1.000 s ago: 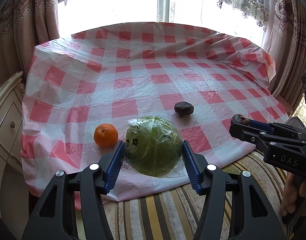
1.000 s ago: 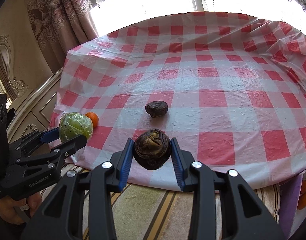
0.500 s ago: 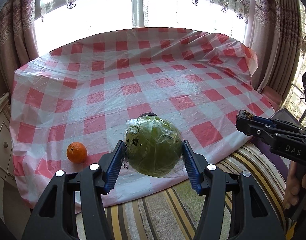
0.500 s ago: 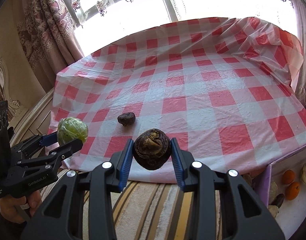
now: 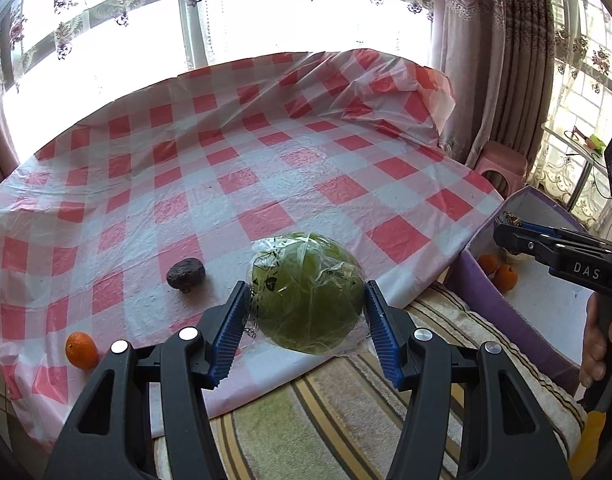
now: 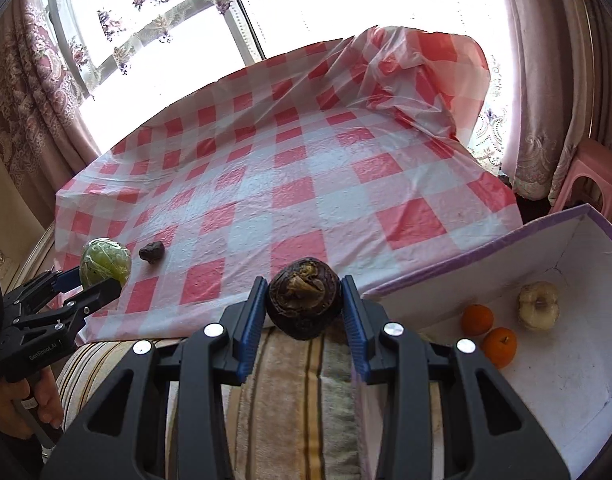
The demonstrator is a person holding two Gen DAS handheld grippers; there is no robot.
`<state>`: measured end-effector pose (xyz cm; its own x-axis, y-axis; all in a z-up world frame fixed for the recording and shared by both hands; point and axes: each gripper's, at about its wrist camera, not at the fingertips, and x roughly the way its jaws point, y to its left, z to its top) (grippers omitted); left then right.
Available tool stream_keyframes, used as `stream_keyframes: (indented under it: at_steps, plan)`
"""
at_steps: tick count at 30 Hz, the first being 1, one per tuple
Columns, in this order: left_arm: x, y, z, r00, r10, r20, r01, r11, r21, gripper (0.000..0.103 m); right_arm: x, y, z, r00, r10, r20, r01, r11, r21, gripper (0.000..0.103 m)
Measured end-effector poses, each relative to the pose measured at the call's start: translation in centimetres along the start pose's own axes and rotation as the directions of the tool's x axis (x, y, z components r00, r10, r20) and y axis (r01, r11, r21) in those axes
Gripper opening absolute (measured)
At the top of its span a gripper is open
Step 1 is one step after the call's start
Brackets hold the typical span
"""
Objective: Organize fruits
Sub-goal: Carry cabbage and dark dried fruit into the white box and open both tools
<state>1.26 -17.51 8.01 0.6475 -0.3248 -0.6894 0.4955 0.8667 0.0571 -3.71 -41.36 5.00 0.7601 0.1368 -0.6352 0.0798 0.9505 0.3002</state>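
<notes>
Both sets of fingers are pinching fruit rn. Left gripper (image 5: 306,308) has its blue pads (image 5: 230,336) clamped on either side of a green round fruit wrapped in plastic (image 5: 308,292), held off the surface near the front edge of the red-checked tablecloth (image 5: 266,168). Right gripper (image 6: 302,312) is squeezing a dark wrinkly fruit (image 6: 304,304) btw its pads, up over the striped cushion (image 6: 290,392), just left of the purple box (image 6: 486,256).

On the cloth there's another dark shrivelled fruit (image 5: 185,274) and a small orange (image 5: 81,350) near the front left corner, well apart from each other. Inside the box, on its white floor: two oranges (image 6: 488,334) touching or nearly so, plus a pale yellowish fruit (image 6: 539,306) near them by the wall.
</notes>
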Motion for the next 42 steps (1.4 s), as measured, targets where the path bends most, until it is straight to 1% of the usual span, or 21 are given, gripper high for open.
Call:
stream_keyframes:
  at_steps: [7, 11, 14, 19, 22, 25, 29, 31, 33, 38, 40, 41, 42]
  plan:
    - [1.5, -4.5, 0.9, 0.998, -0.062, -0.016, 0.063, 0.995, 0.078, 0.056, -1.7, -4.7, -0.8, 0.997, -0.083, 0.001, 0.083, 0.996, 0.044, 0.038]
    - [2.5, -7.3, 1.3, 0.994, -0.102, -0.032, 0.105, 0.987, 0.121, 0.056, -2.4, -7.0, -1.3, 0.990, -0.143, -0.004, 0.143, 0.988, 0.052, 0.038]
    - [3.1, -9.6, 1.6, 0.991, -0.128, -0.045, 0.134, 0.978, 0.159, 0.056, -2.7, -8.6, -1.6, 0.977, -0.213, -0.020, 0.214, 0.976, 0.045, 0.038]
    - [4.1, -13.4, 1.9, 0.982, -0.179, -0.067, 0.189, 0.958, 0.215, 0.056, -3.7, -11.1, -1.8, 0.959, -0.282, -0.020, 0.283, 0.957, 0.058, 0.038]
    - [4.8, -15.6, 2.0, 0.975, -0.207, -0.086, 0.222, 0.943, 0.248, 0.056, -4.0, -12.2, -1.8, 0.939, -0.343, -0.022, 0.344, 0.938, 0.042, 0.038]
    - [5.5, -17.7, 1.8, 0.966, -0.233, -0.113, 0.256, 0.928, 0.271, 0.056, -4.2, -13.0, -1.8, 0.926, -0.377, -0.027, 0.378, 0.926, 0.019, 0.038]
    - [6.4, -20.6, 1.2, 0.948, -0.273, -0.161, 0.311, 0.901, 0.302, 0.056, -4.2, -13.5, -1.5, 0.901, -0.432, -0.028, 0.432, 0.902, -0.033, 0.038]
    - [7.0, -21.9, 0.8, 0.937, -0.291, -0.195, 0.341, 0.887, 0.313, 0.056, -4.0, -13.7, -1.4, 0.893, -0.449, -0.032, 0.447, 0.892, -0.064, 0.038]
    - [7.7, -23.2, 0.5, 0.924, -0.305, -0.232, 0.368, 0.873, 0.319, 0.056, -3.5, -14.0, -1.4, 0.879, -0.475, -0.044, 0.470, 0.878, -0.090, 0.038]
    - [9.3, -25.8, 0.2, 0.888, -0.333, -0.319, 0.434, 0.836, 0.335, 0.056, -1.4, -15.0, -1.9, 0.849, -0.510, -0.135, 0.489, 0.857, -0.163, 0.038]
    - [9.8, -26.4, 0.3, 0.879, -0.335, -0.340, 0.445, 0.833, 0.329, 0.056, -0.6, -15.1, -2.1, 0.834, -0.529, -0.156, 0.497, 0.844, -0.200, 0.038]
    - [10.0, -26.7, 0.2, 0.873, -0.334, -0.355, 0.451, 0.831, 0.325, 0.056, -0.3, -15.2, -2.1, 0.831, -0.533, -0.160, 0.497, 0.840, -0.215, 0.038]
    - [10.5, -27.0, 0.2, 0.864, -0.335, -0.376, 0.460, 0.830, 0.317, 0.056, 0.1, -15.3, -2.2, 0.827, -0.537, -0.167, 0.498, 0.838, -0.225, 0.038]
